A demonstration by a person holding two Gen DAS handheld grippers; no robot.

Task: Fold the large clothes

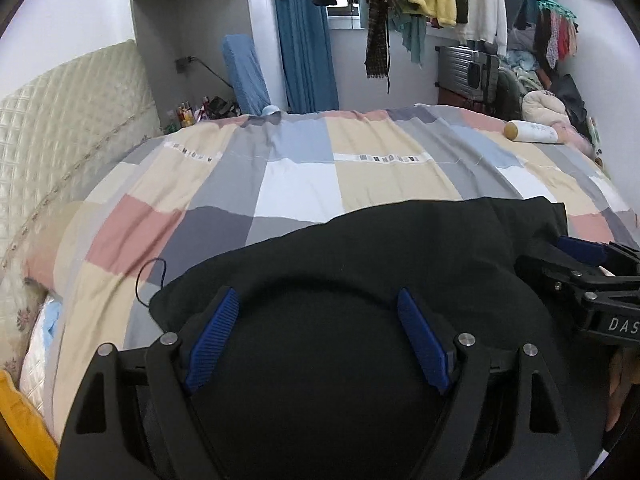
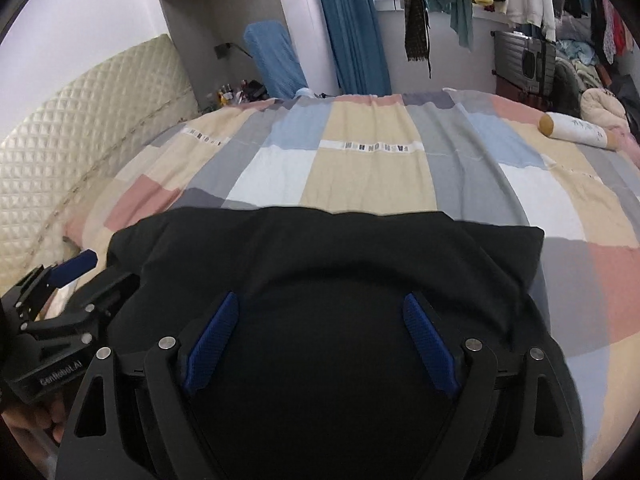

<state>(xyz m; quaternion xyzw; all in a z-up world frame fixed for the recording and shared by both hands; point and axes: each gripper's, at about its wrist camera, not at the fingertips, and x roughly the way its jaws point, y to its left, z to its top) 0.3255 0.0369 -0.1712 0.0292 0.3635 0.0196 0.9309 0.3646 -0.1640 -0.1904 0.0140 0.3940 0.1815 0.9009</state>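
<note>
Black garment [image 1: 360, 248] lies folded beneath both tongs [image 1: 316, 336] [image 2: 320, 340], each spread apart, empty

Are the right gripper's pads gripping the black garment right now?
Apart. Right wrist view: right gripper stands open, blue pads spread wide above the black garment.

A bed [image 1: 304, 184] covered by a patchwork sheet of beige, grey, blue, pink and white blocks carries a folded black garment [image 2: 320, 248] at its near edge, while a white cylindrical bolster [image 2: 576, 130] with tan ends lies near the far right corner
</note>
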